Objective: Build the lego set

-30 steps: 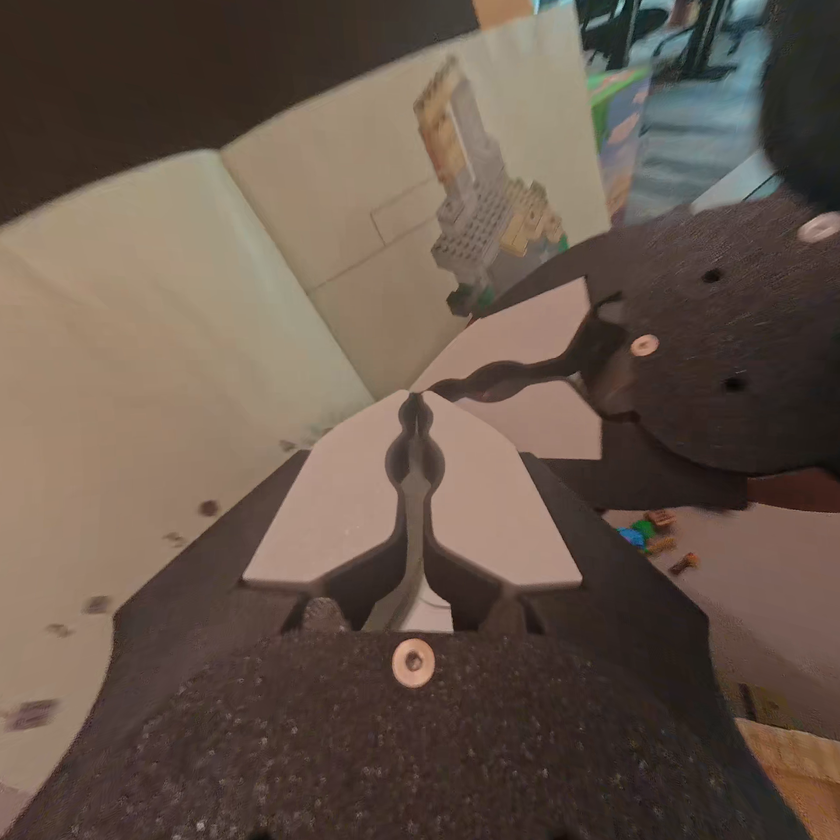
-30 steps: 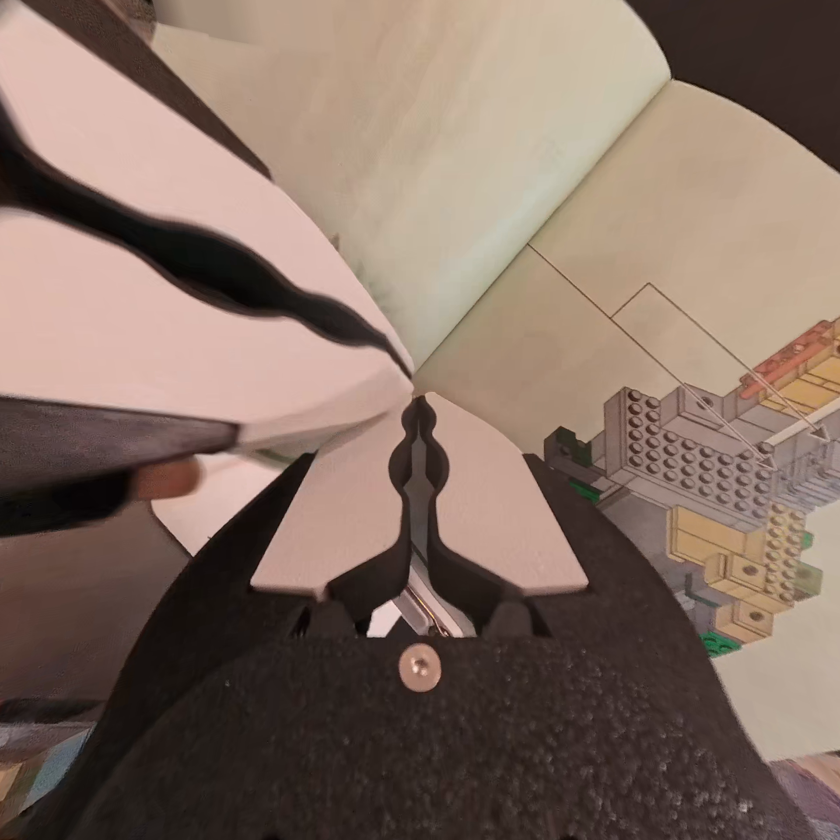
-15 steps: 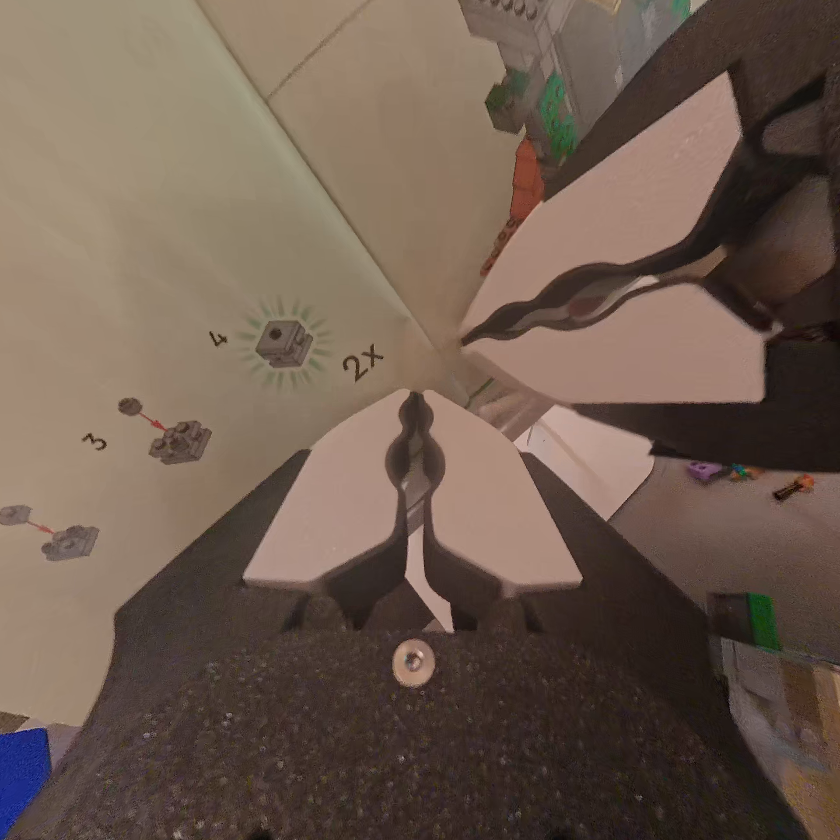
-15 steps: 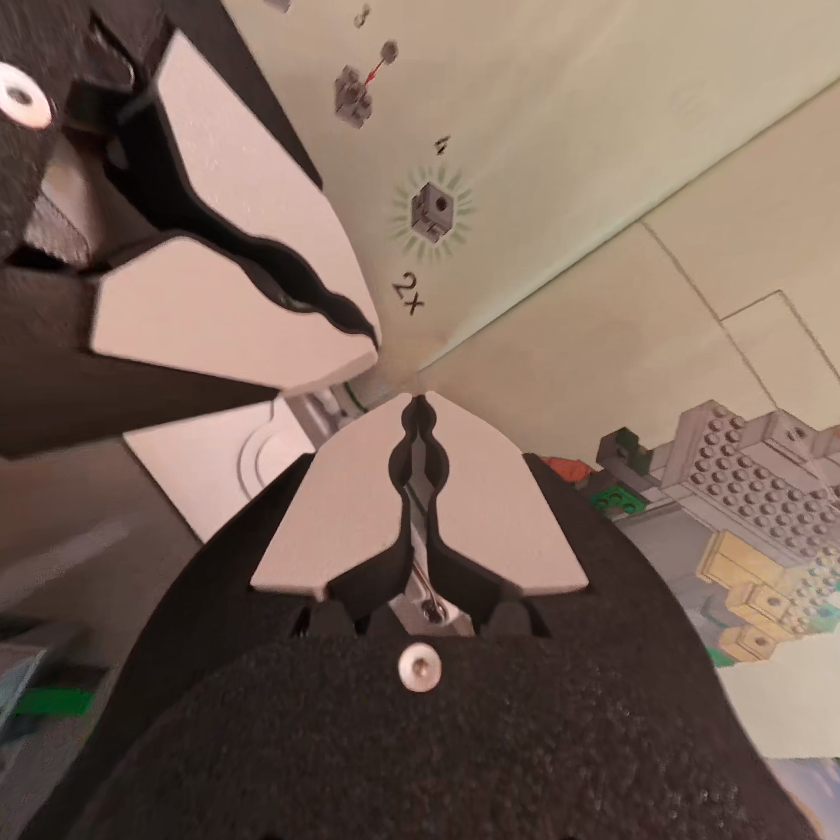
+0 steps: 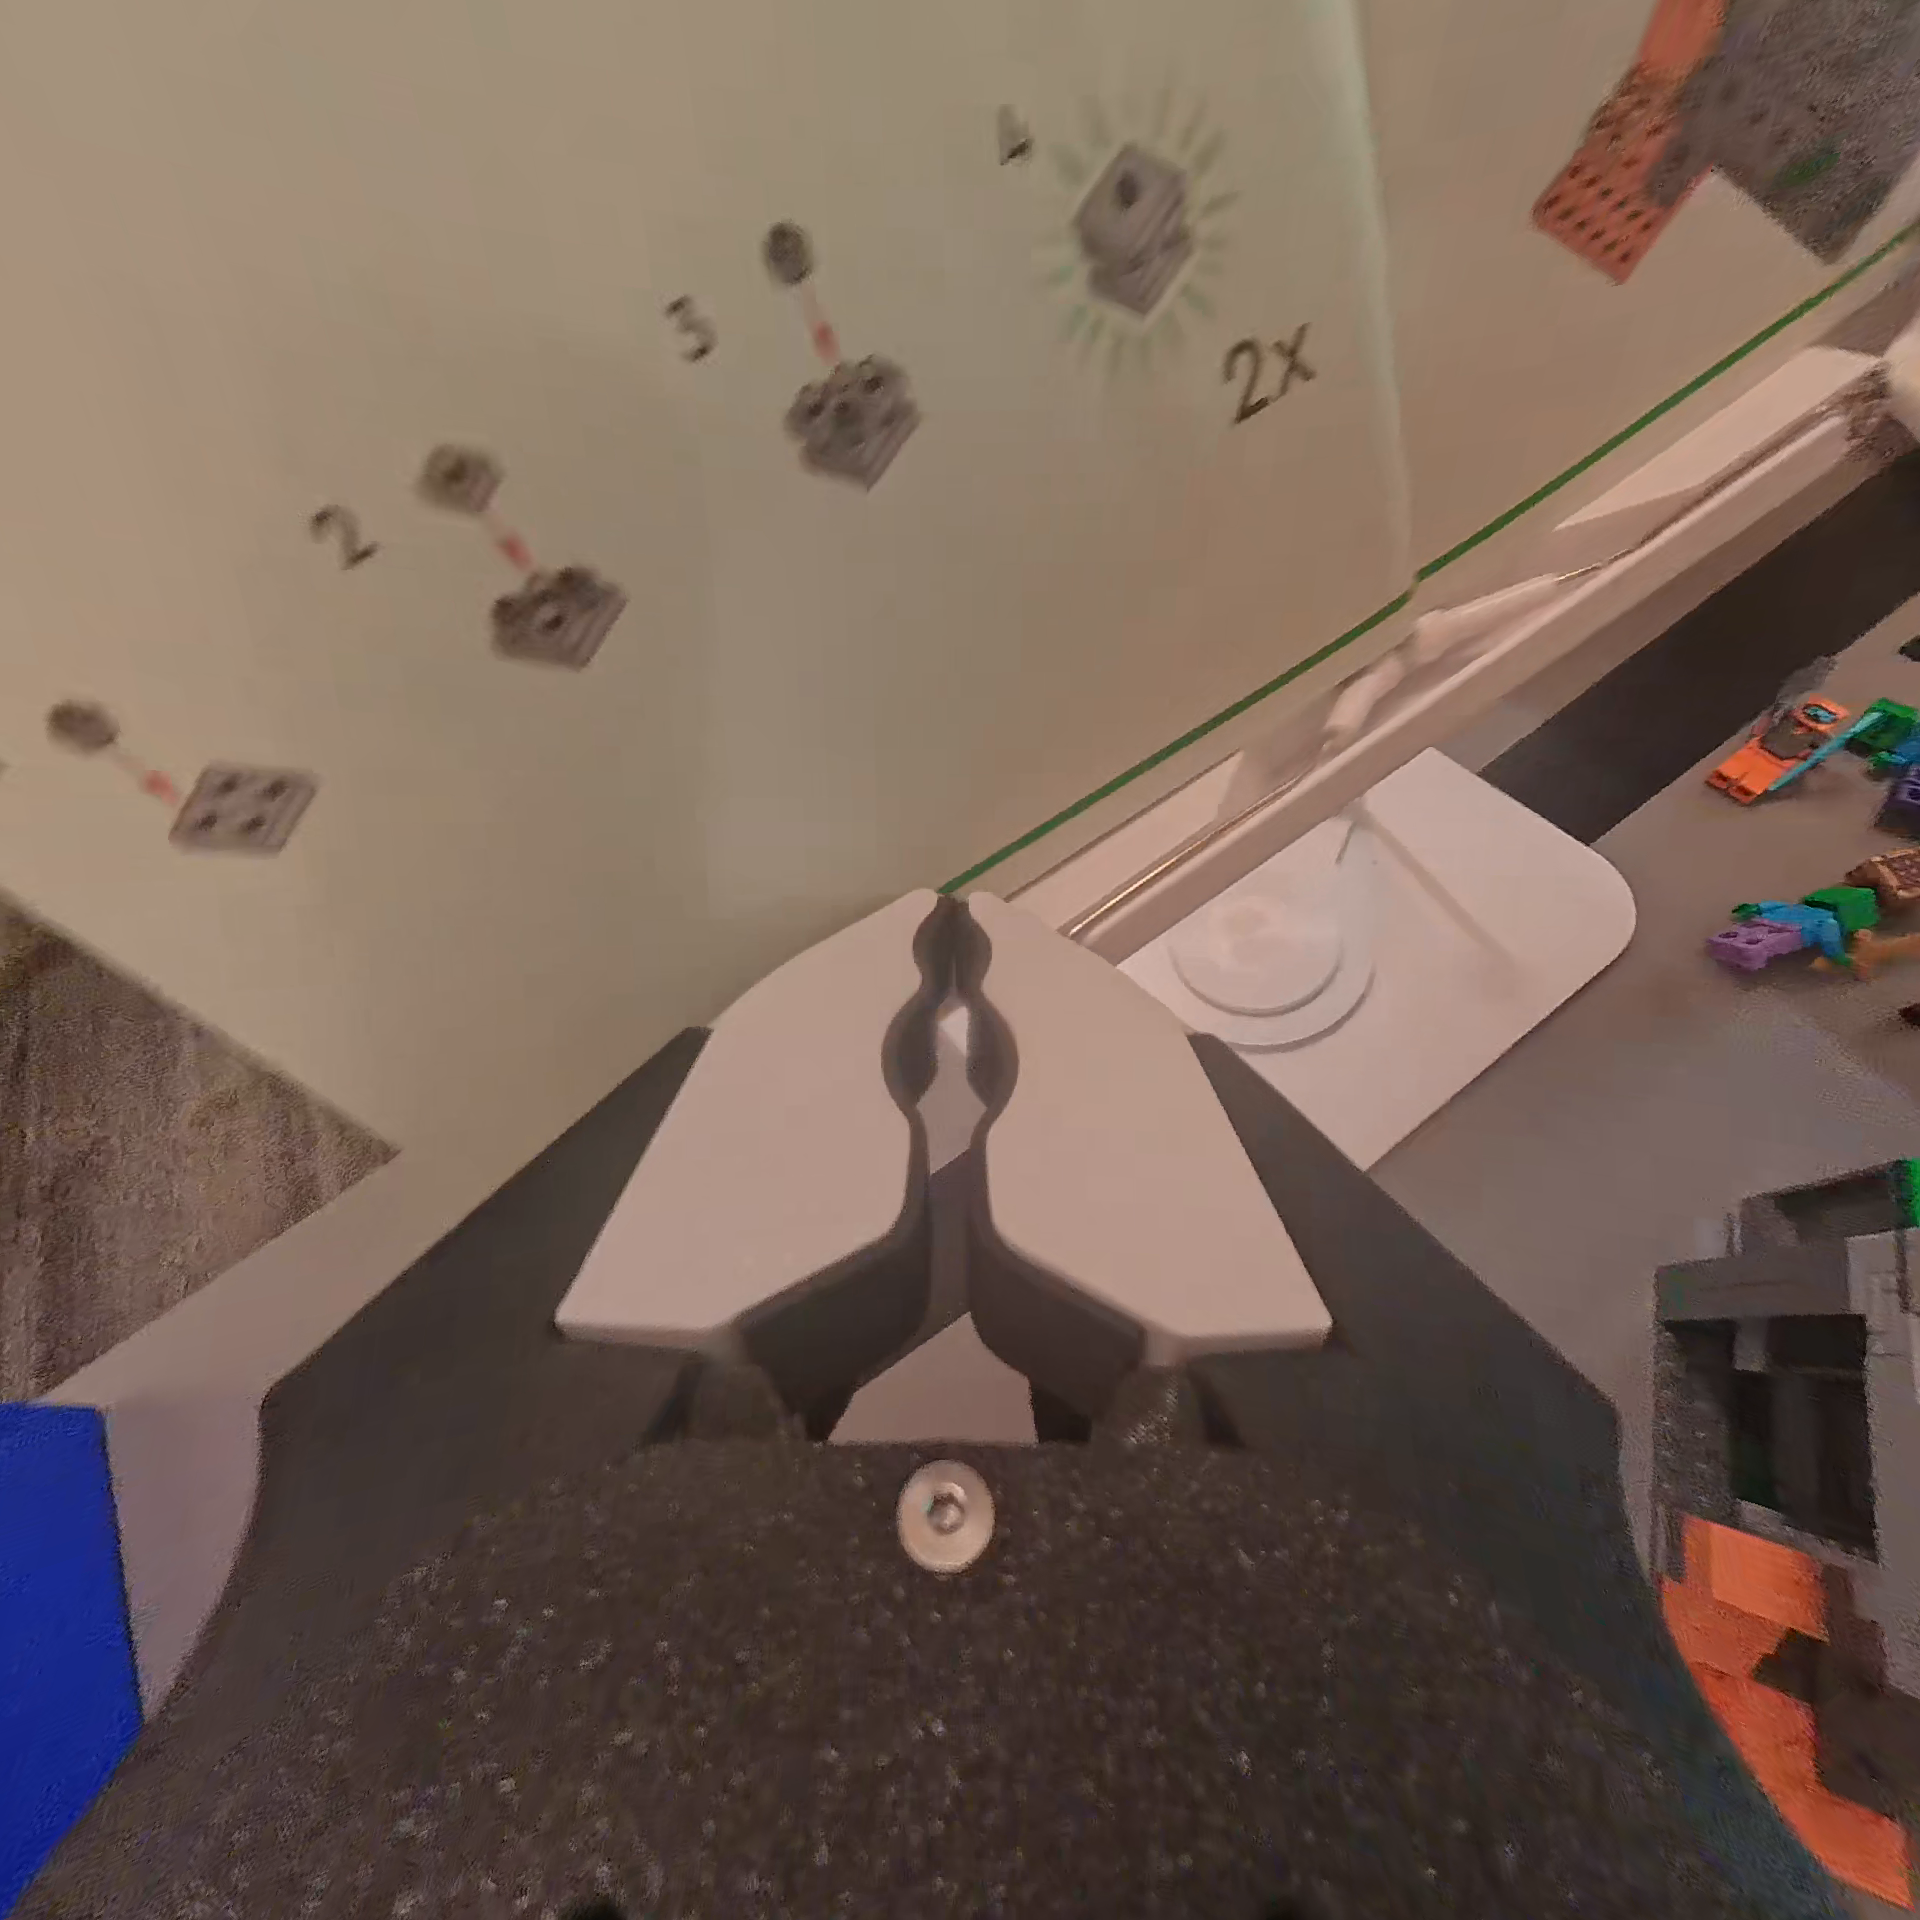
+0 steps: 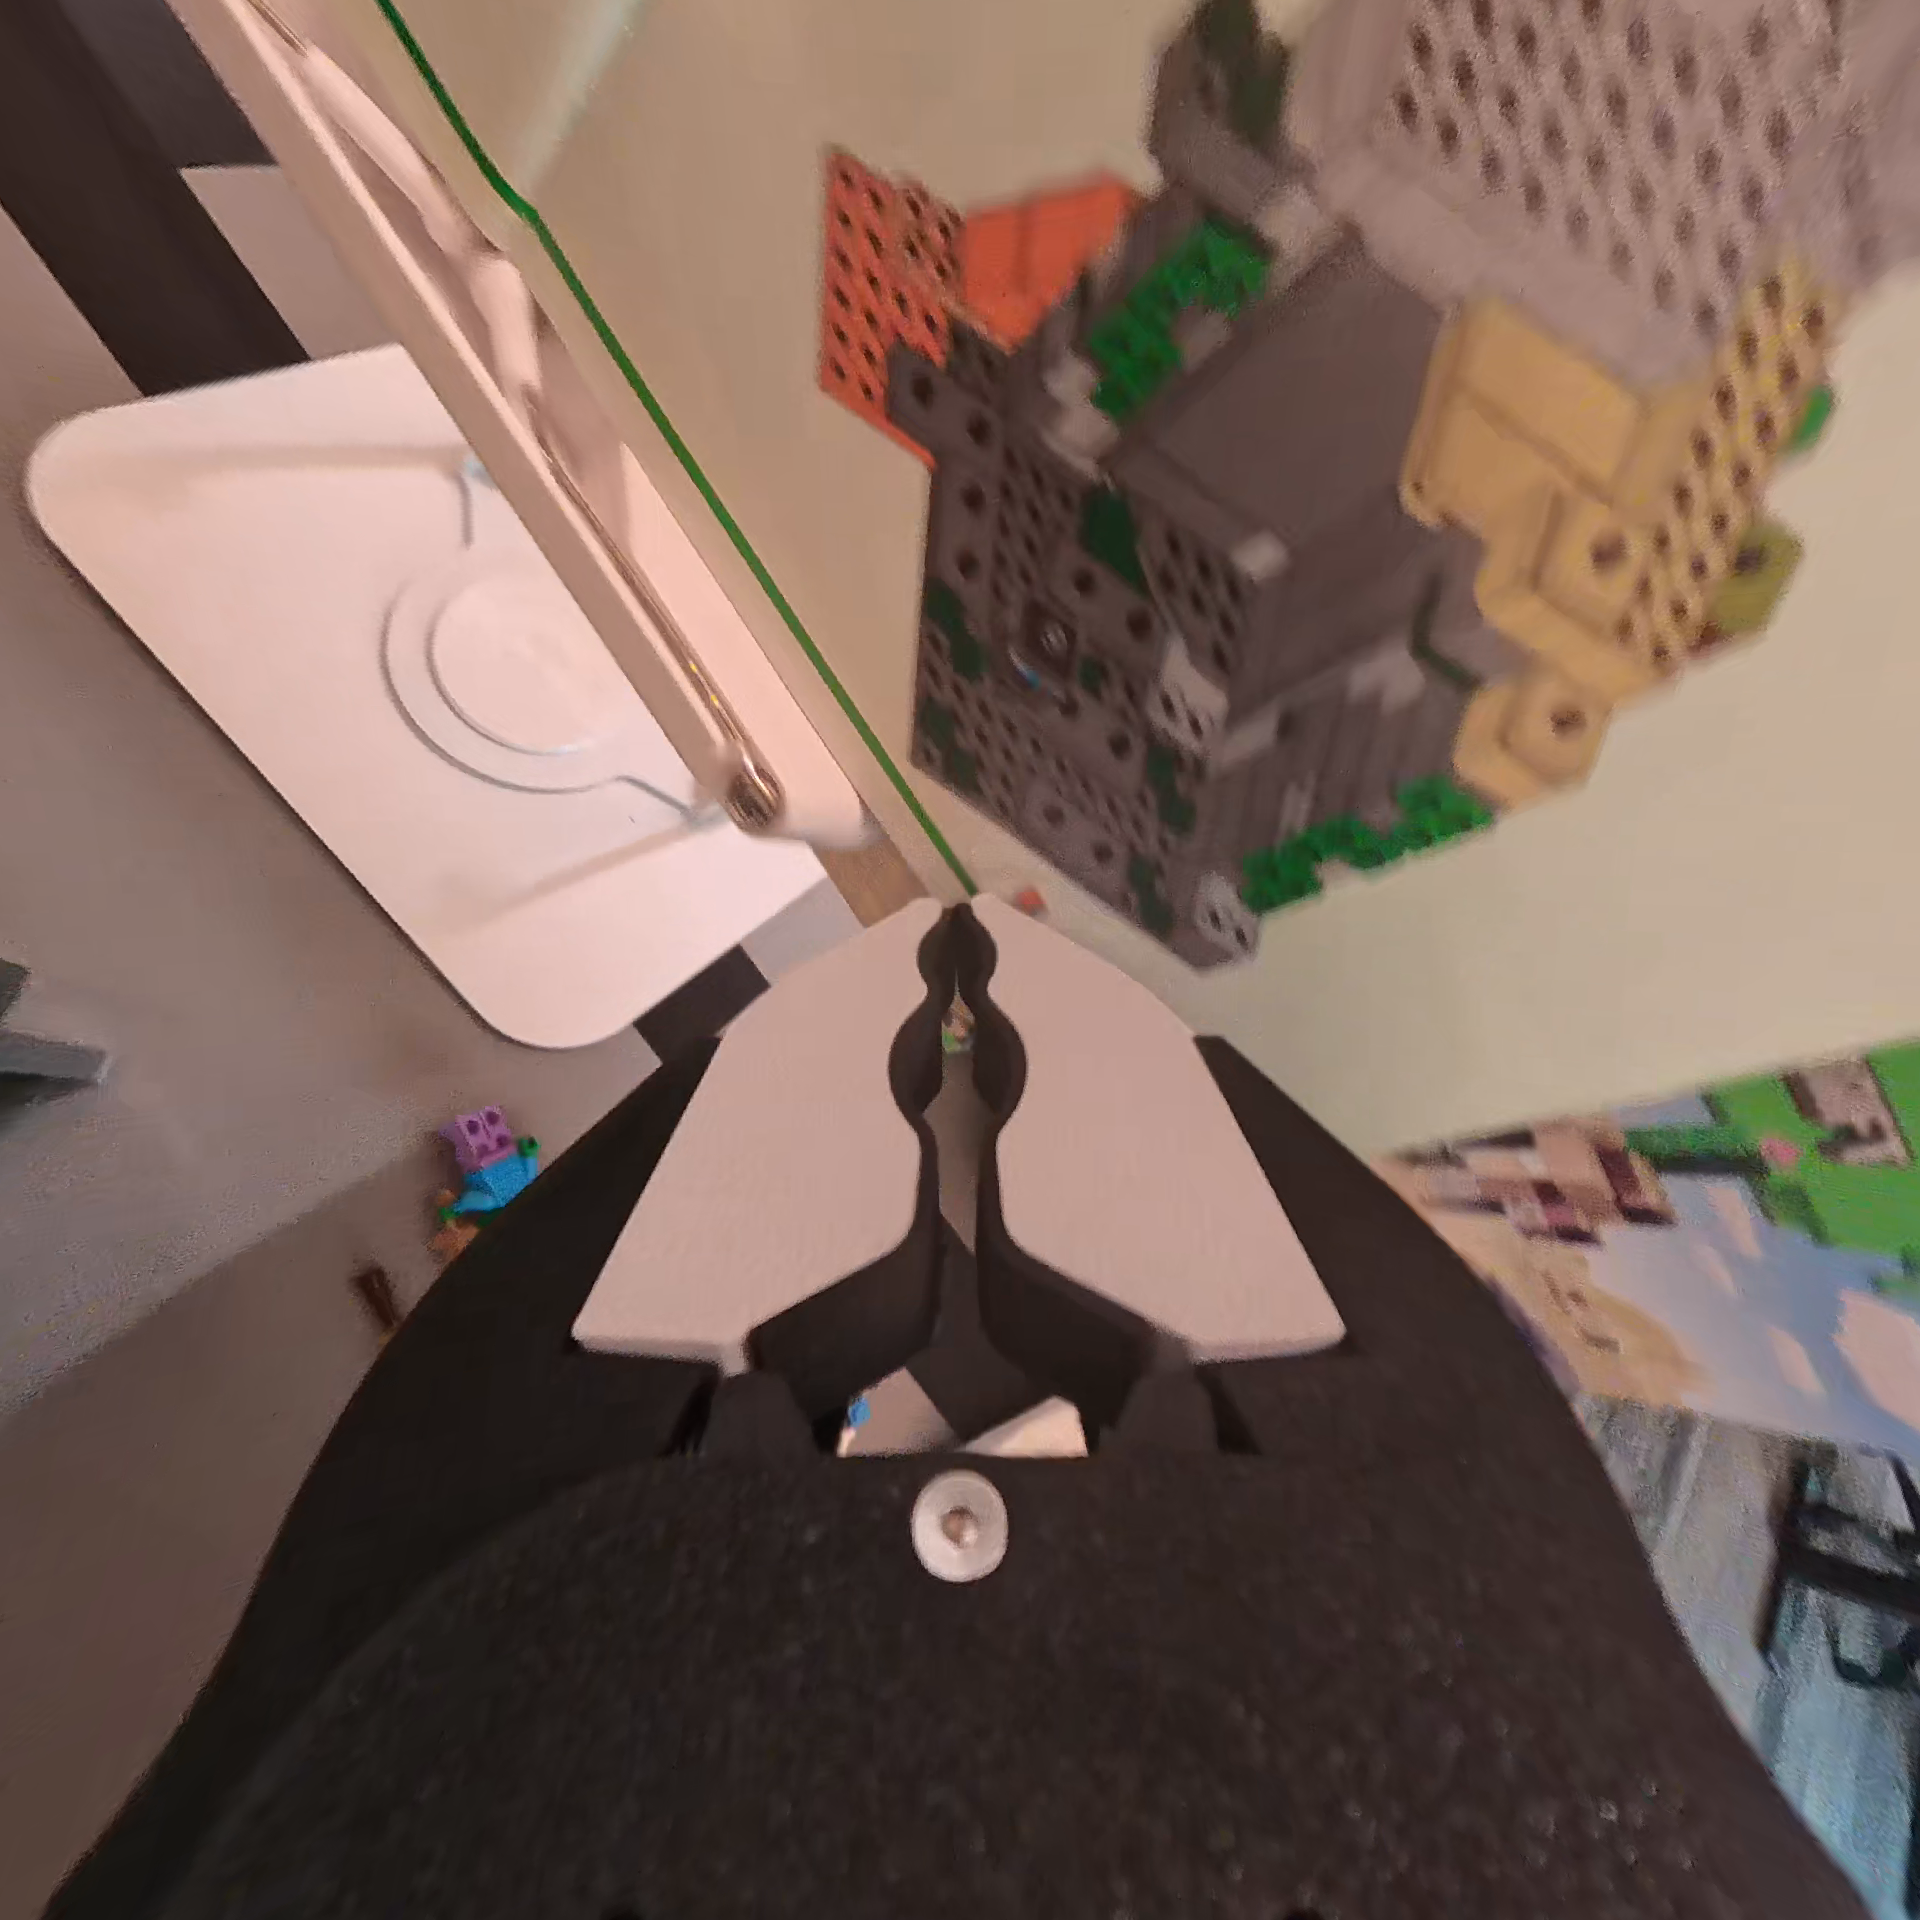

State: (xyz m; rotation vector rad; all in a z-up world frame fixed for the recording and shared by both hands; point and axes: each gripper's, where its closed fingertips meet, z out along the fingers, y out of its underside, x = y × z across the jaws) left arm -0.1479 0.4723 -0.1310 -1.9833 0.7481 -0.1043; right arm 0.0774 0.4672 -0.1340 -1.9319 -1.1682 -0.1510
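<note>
An open brick-building instruction booklet (image 5: 623,727) leans on a white stand (image 5: 1455,935). In the left wrist view my left gripper (image 5: 954,904) is shut at the lower edge of the left page. The booklet's green-lined bottom edge runs straight into the seam between the tips. In the right wrist view my right gripper (image 6: 961,907) is shut in the same way on the lower edge of the right page (image 6: 1351,987), under the picture of a grey and tan brick building. The stand's metal page clip (image 6: 727,769) lies just left of its tips. Neither gripper shows in the other's view.
The stand's white base (image 6: 260,571) rests on a grey table. Small toy brick figures (image 5: 1818,925) lie right of it and also show in the right wrist view (image 6: 483,1164). A grey and orange brick build (image 5: 1787,1403) stands at the right. A printed box (image 6: 1714,1247) lies lower right. The left gripper's tips are roughly 25 cm from the right gripper's.
Both grippers were shut tip to tip at the foot of the booklet's spine. They have moved apart along the bottom edge, left gripper leftward and right gripper rightward, and stayed shut.
</note>
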